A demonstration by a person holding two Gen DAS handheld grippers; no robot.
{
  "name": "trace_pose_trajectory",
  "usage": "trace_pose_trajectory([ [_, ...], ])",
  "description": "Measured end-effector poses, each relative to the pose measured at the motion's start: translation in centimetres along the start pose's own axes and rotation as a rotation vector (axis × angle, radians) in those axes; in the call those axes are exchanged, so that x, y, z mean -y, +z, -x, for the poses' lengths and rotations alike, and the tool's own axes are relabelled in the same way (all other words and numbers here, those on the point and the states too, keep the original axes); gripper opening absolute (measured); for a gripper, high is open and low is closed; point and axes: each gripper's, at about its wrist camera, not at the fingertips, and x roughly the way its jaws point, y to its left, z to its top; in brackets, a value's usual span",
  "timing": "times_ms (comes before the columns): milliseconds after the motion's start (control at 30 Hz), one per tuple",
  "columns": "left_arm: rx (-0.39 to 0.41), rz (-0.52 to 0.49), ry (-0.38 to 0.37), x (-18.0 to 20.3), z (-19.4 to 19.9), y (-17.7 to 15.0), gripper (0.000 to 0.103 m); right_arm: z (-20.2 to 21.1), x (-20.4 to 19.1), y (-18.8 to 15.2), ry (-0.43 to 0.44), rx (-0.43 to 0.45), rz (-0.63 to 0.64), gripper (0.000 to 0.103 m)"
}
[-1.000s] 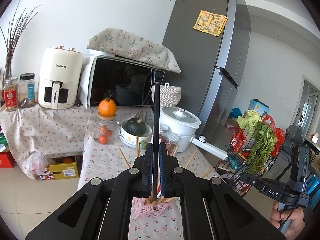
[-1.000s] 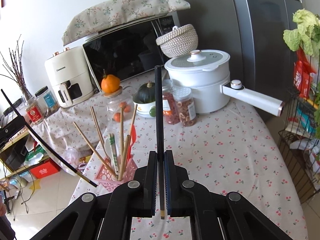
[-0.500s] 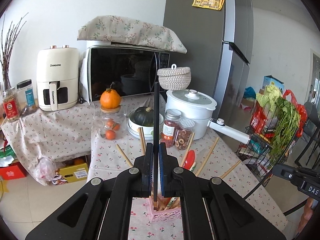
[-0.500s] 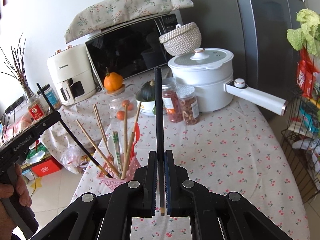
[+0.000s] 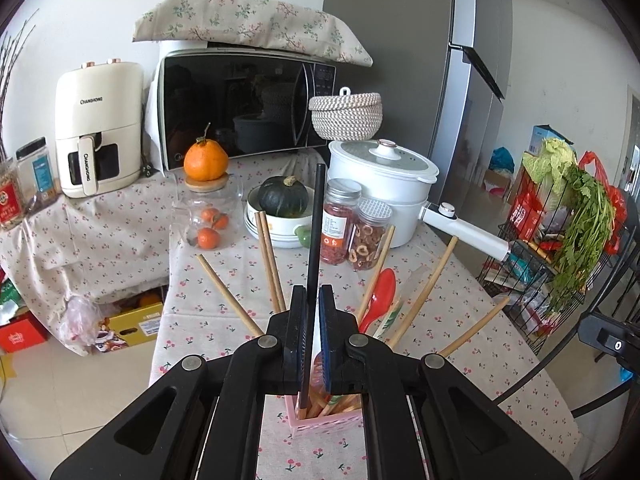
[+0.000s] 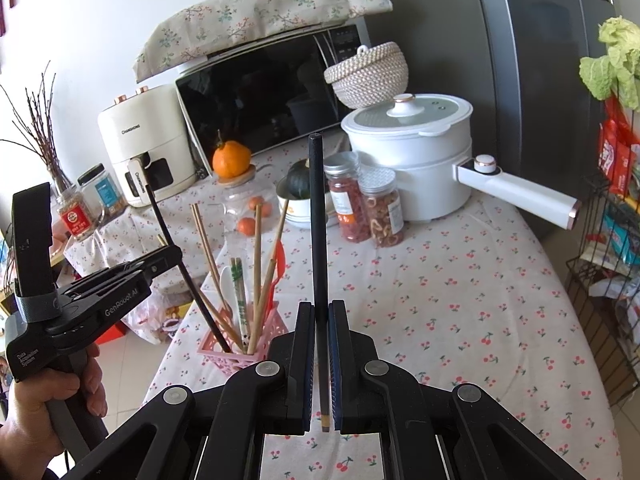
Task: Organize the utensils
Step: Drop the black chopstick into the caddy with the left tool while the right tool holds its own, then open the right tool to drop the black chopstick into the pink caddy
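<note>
A pink utensil holder (image 6: 240, 350) stands on the cherry-print tablecloth (image 6: 460, 300) near its front left edge, with several wooden chopsticks and a red spoon (image 5: 380, 294) in it. My left gripper (image 5: 314, 300) is right above the holder (image 5: 324, 424); its jaws stand slightly apart, and a black chopstick (image 5: 314, 240) leans against the left jaw with its lower tip inside the holder. That gripper shows in the right wrist view (image 6: 168, 256). My right gripper (image 6: 320, 312) is shut on another black chopstick (image 6: 318, 220), held upright to the right of the holder.
Behind the holder stand a glass jar with an orange on top (image 5: 206, 200), a bowl with a green squash (image 5: 282, 204), two snack jars (image 5: 352, 232), a white pot with a long handle (image 5: 384, 184), a microwave (image 5: 244, 104) and an air fryer (image 5: 98, 128). A wire rack with vegetables (image 5: 568, 216) stands to the right.
My left gripper has moved down and in over the holder, the chopstick tip has gone into it, and the jaws have parted a little. The right gripper has stayed almost still.
</note>
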Motion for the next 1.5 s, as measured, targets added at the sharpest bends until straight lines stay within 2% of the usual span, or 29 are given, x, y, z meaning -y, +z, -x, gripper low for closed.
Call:
trace_pose_trajectory([
  [33,-0.005,0.008,-0.003,0.0,0.0,0.0,0.008,0.0,0.0,0.0,0.001,0.000,-0.001,0.005],
  [100,-0.015,0.023,-0.007,-0.2,0.0,0.1,0.020,0.1,-0.1,0.1,0.006,0.003,-0.002,0.005],
  [167,-0.010,0.046,-0.008,-0.5,0.4,0.2,0.046,0.2,-0.3,0.2,0.012,0.008,-0.003,0.005],
  [233,-0.001,0.071,-0.015,-0.9,1.1,0.2,0.052,0.5,-0.5,0.4,0.020,0.016,-0.003,0.005],
  [300,-0.008,0.085,-0.022,-1.2,1.8,0.3,0.053,0.7,-0.7,0.6,0.032,0.025,-0.005,0.005],
  [467,-0.047,0.095,0.004,-2.4,3.5,-0.5,0.066,1.1,-1.7,1.4,0.073,0.050,-0.013,0.005],
  [700,-0.150,0.124,0.033,-5.1,4.4,-3.1,0.069,0.5,-4.4,2.6,0.124,0.084,-0.012,0.005],
  [867,-0.182,0.119,0.050,-6.2,4.5,-4.3,0.072,-0.4,-6.1,3.3,0.146,0.113,-0.007,0.005],
  [1100,-0.207,0.112,0.042,-6.4,4.3,-4.8,0.073,-3.0,-8.1,3.9,0.129,0.139,0.021,0.005],
  [1300,-0.214,0.113,0.036,-6.5,4.1,-4.9,0.073,-5.9,-8.9,3.8,0.097,0.108,0.042,0.005],
  [1500,-0.229,0.106,0.031,-6.4,3.9,-5.1,0.073,-9.0,-9.3,3.1,0.067,0.029,0.057,0.005],
])
